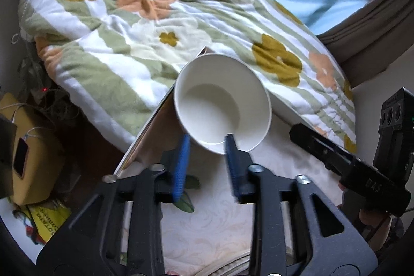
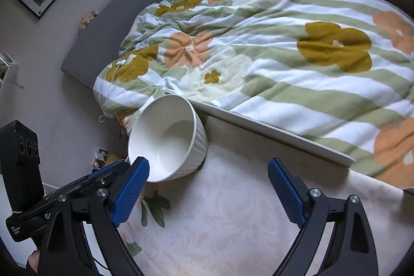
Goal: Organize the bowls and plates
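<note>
While the bowl is held tilted: the step in hand looks like carrying it to a stack.
Bowl (image 1: pixel 222 105): white, ribbed outside, just ahead of the left tongs (image 1: pixel 207 162), clamped by its near rim; mouth faces them, axis leaning away.
Next move: likely level it, then lower it.
Right tongs (image 2: pixel 208 188): spread wide, holding nothing, over the table (image 2: pixel 233 224).
Bed (image 2: pixel 284 56): beyond the table edge.
</note>
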Demonstrator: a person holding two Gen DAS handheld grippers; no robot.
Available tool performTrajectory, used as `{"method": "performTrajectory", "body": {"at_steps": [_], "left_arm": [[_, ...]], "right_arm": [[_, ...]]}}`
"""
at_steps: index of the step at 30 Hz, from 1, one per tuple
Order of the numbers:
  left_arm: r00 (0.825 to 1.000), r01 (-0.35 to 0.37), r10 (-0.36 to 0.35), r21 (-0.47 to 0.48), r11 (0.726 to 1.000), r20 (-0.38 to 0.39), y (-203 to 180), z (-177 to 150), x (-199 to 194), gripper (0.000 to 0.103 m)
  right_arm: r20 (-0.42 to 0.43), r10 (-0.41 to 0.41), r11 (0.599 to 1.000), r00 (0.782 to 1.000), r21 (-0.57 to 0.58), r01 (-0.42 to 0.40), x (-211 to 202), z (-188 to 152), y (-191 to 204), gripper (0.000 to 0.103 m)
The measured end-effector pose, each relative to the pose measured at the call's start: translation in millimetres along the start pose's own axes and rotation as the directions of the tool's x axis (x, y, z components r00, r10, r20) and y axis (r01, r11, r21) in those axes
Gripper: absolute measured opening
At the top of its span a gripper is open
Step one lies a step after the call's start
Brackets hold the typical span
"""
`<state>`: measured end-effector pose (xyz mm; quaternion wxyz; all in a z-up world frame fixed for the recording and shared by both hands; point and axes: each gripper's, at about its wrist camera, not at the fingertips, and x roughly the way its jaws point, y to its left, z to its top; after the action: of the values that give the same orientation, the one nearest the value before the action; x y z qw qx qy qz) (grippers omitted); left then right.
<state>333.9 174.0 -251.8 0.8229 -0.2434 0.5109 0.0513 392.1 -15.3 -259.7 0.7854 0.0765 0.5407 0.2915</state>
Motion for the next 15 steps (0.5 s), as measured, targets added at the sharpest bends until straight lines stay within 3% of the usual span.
{"method": "performTrajectory", "body": {"at_steps": [1,2,8,13,15], "left_arm": [[1.000,0.000,0.000,-0.002,1.000,-0.003,0.4,-1.1,1.3,0.099],[1.000,0.000,0.001,-0.005,1.000,0.011,1.5,-2.0,1.6,0.102],[0.999,-0.045,0.046,-0.065,0.997,0.015,9.7,5.9,5.8,0.102],[0.999,0.051,-0.049,-0.218,0.975,0.015,30.9,2.7,2.7,0.102],[0.999,0.052,-0.053,-0.226,0.973,0.005,30.4,1.6,5.8,0.102]], "right_arm": [[0.000,-0.004,1.000,1.000,-0.005,0.004,3.4,2.2,0.4,0.091],[-0.002,-0.009,1.000,1.000,-0.014,0.009,5.5,3.2,1.0,0.091],[-0.076,-0.034,0.998,0.997,-0.049,0.030,17.7,10.9,4.9,0.092],[-0.086,-0.046,0.998,0.995,-0.045,0.043,19.8,11.9,6.8,0.092],[-0.091,-0.059,0.997,0.994,-0.062,0.054,22.3,12.9,9.0,0.092]]}}
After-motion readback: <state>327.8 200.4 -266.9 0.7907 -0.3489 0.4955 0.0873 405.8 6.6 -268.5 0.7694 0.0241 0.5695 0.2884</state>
